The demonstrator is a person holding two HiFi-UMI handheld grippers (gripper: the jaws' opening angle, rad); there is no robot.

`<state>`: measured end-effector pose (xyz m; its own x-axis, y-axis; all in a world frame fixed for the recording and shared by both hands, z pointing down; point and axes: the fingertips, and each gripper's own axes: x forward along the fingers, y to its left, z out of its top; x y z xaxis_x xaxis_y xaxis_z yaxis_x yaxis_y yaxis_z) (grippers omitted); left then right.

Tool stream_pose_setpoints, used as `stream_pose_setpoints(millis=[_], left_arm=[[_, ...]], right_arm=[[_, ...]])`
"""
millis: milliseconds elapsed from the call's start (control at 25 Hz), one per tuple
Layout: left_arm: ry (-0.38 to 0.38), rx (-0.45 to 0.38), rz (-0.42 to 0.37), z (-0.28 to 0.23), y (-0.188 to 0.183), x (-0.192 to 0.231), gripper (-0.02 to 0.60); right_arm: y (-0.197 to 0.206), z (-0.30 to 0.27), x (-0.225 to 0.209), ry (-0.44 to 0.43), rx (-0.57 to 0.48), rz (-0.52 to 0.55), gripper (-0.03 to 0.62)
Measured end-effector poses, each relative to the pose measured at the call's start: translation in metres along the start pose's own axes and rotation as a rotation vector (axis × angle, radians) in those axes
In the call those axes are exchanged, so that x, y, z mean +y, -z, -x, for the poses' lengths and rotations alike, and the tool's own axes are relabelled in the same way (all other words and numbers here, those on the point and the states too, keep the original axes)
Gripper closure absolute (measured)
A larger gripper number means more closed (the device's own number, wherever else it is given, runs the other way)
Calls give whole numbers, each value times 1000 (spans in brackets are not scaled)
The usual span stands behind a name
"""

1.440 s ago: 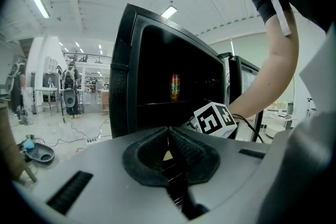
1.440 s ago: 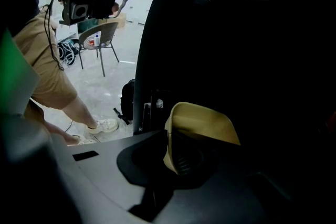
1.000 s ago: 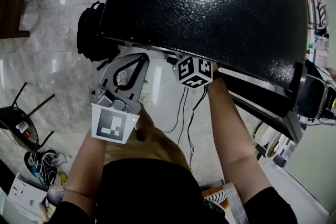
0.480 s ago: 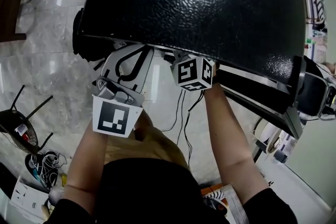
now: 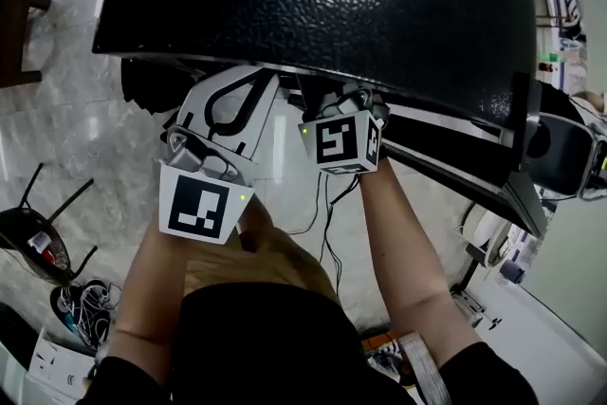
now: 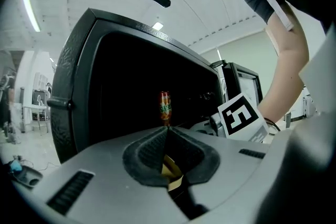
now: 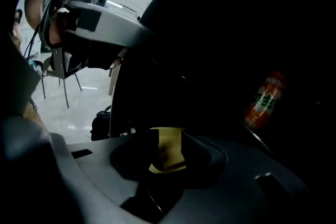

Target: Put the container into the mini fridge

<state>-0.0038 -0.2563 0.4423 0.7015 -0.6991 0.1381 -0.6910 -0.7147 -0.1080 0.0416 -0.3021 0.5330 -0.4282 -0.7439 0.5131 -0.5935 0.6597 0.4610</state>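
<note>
Fridge of black, pebble-grained metal, a mini one [image 5: 332, 5], fills the head view from 10 o'clock round to 3 o'clock, and its dark interior faces both gripper views. Pale glossy tiled floor [image 5: 85, 138] lies below it, from 7 to 9 o'clock. At the centre of that view, the grey left gripper [image 5: 251, 82] reaches toward 12 o'clock under the fridge's front edge. Its jaws are pressed tip to tip with nothing between them. Just beside it, at its 3 o'clock, the right gripper [image 7: 169, 145] shows from above only as a black-and-white marker cube [image 5: 341, 142]. Its own view shows its jaws standing apart, having just been opening, and the gap between them is empty. The orange-red cylindrical drink container with green lettering [image 7: 265, 99] stands inside the fridge, free of both tools. It sits at 2 o'clock from the right jaws and at 12 o'clock just above the left tips [image 6: 165, 105].
</note>
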Motion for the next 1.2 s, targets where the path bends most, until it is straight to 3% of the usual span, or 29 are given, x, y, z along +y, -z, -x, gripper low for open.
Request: stream_pose_setpoints(millis=[280,440,720,880,1040,1200], left_arm=[[-37,-7,-21,14,-30,-11,558],[-32,-21,-80,31,-55,-23,558],[-84,-46,-118,59,-97,-31,558],[-112,-55,-138,72,-124,-46,558],[-126,-70,-162,85,-146,-45,558],[-159,-136,-88,98,-171,-48,558]], right_arm=[[-24,49,0,65,-103,-139,448],[-51,88,3,83,-182,-154,448],[-99,159,-17,144,-320,-189,448],[-117,203,-41,214,-451,-345,448],[-145,229,-44,205,-508,-367,448],[-168,252,-36,200,-552,-404,448]])
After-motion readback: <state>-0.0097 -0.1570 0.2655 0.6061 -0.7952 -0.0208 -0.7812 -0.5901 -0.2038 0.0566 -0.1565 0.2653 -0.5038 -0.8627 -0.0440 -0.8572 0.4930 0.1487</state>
